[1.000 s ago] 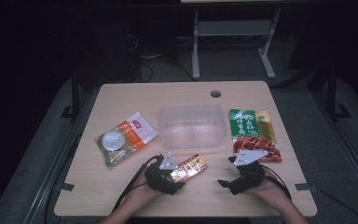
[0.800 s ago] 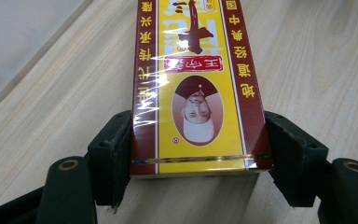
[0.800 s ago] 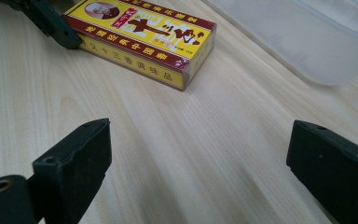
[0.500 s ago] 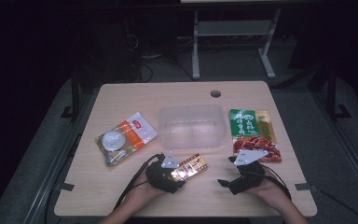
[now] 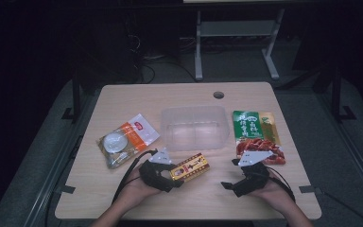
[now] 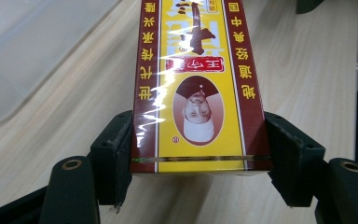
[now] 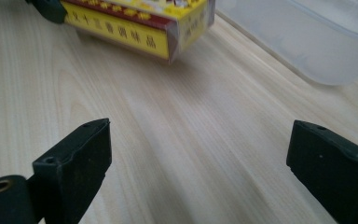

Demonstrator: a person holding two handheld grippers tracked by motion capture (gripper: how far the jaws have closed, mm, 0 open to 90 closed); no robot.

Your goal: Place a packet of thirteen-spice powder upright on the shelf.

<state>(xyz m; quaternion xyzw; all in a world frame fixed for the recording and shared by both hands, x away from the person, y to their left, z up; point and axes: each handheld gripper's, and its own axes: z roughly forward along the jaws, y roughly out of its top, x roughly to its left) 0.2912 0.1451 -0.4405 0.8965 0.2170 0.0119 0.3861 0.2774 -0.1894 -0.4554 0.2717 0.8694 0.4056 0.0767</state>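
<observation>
The yellow-and-maroon box (image 6: 198, 88) bears upside-down Chinese print, including "中国" and "王守义".

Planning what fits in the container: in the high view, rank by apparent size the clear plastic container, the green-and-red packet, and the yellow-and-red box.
1. clear plastic container
2. green-and-red packet
3. yellow-and-red box, partly covered by the left gripper

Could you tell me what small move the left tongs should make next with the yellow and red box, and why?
Probably lift the box slightly and carry it toward the clear plastic container: the left tongs already grip its end on both sides, and the open container sits just beyond it.
</observation>
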